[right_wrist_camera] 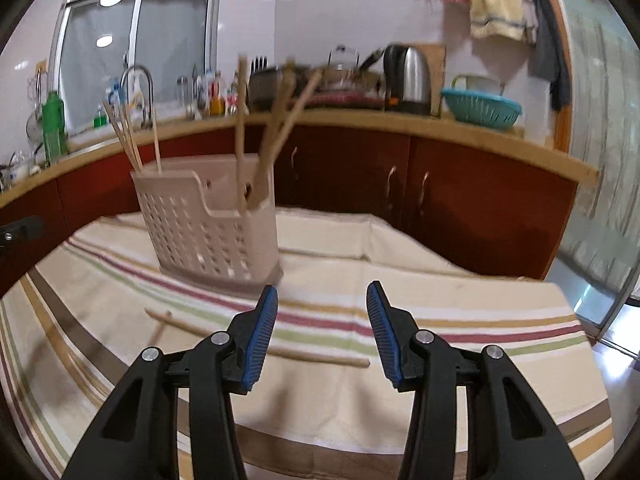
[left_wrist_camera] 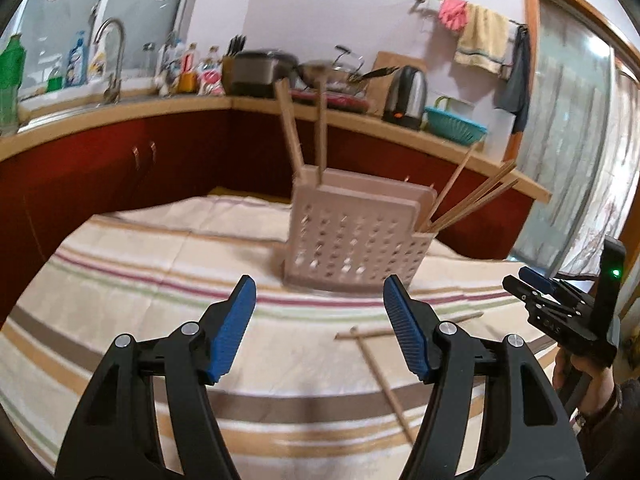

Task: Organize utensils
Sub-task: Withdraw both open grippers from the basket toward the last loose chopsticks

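Both pairs of tongs, left tongs (left_wrist_camera: 319,308) and right tongs (right_wrist_camera: 322,316), stand apart and hold nothing. Just beyond them two loose wooden sticks (right_wrist_camera: 320,356) lie crossed on the striped cloth (right_wrist_camera: 460,320); they look light, stiff and smooth, best pinched mid-shaft. Farther back the perforated holder (right_wrist_camera: 200,232) keeps about three thick handles and three or four thin chopsticks.

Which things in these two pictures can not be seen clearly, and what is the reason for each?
- Utensil holder, left wrist view: its perforated wall hides the lower ends of the wooden utensils inside.
- Wooden sticks on the striped cloth, right wrist view: the right gripper finger covers the middle of one.
- Bottles by the sink, left wrist view: labels too small and blurred.
- Right gripper, left wrist view: partly cut off by the edge.
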A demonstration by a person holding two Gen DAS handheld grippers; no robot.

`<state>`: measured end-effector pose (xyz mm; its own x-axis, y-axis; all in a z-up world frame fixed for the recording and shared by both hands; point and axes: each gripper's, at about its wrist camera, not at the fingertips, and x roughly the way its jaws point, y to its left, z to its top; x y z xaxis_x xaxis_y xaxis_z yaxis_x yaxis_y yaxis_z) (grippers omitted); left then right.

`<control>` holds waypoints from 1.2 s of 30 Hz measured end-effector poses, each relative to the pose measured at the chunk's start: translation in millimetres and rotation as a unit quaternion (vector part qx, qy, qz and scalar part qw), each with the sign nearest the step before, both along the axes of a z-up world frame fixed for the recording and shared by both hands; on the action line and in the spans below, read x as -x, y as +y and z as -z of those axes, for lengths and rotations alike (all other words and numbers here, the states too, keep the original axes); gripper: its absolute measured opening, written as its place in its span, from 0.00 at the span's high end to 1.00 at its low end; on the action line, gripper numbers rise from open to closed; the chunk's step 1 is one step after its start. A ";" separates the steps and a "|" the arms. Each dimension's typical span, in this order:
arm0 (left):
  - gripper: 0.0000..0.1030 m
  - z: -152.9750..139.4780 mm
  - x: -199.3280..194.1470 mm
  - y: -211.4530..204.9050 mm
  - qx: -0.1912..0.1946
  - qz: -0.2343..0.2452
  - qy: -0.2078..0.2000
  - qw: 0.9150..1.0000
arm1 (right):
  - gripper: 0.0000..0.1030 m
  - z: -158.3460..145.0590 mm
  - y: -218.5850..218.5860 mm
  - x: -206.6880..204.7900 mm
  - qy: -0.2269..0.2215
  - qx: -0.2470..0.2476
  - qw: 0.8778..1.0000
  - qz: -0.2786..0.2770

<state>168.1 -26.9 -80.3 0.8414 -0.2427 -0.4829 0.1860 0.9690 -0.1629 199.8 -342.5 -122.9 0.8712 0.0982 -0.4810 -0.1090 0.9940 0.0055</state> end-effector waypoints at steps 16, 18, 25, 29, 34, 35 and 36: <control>0.37 26.4 -5.7 17.6 0.003 -0.026 0.044 0.999 | 0.76 59.7 5.7 -38.3 0.171 0.044 0.984 -0.034; 0.37 27.2 -3.8 15.2 0.003 -0.023 0.046 0.999 | 0.86 63.0 5.9 -31.5 0.180 0.047 0.982 -0.040; 0.37 29.8 7.3 5.8 0.000 -0.009 0.051 0.999 | 0.97 63.4 3.7 5.9 0.180 0.028 0.982 -0.044; 0.37 30.8 12.7 2.1 -0.001 -0.005 0.052 0.999 | 0.96 52.2 -10.5 -0.5 0.160 0.001 0.987 -0.025; 0.37 31.6 14.4 5.7 0.000 -0.011 0.054 0.999 | 0.65 48.1 -13.1 -31.8 0.165 -0.006 0.985 -0.040; 0.37 32.6 13.6 7.7 0.001 -0.014 0.056 0.998 | 0.59 50.7 -11.4 -38.7 0.171 -0.003 0.984 -0.047; 0.37 33.6 12.7 9.5 0.002 -0.016 0.058 0.998 | 0.59 52.2 -10.5 -42.9 0.173 0.002 0.984 -0.049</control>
<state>155.4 -17.4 -113.9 0.7874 -0.2189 -0.5763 0.1349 0.9734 -0.1854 242.7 -353.0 -175.0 0.6409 0.1710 -0.7483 -0.1967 0.9789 0.0552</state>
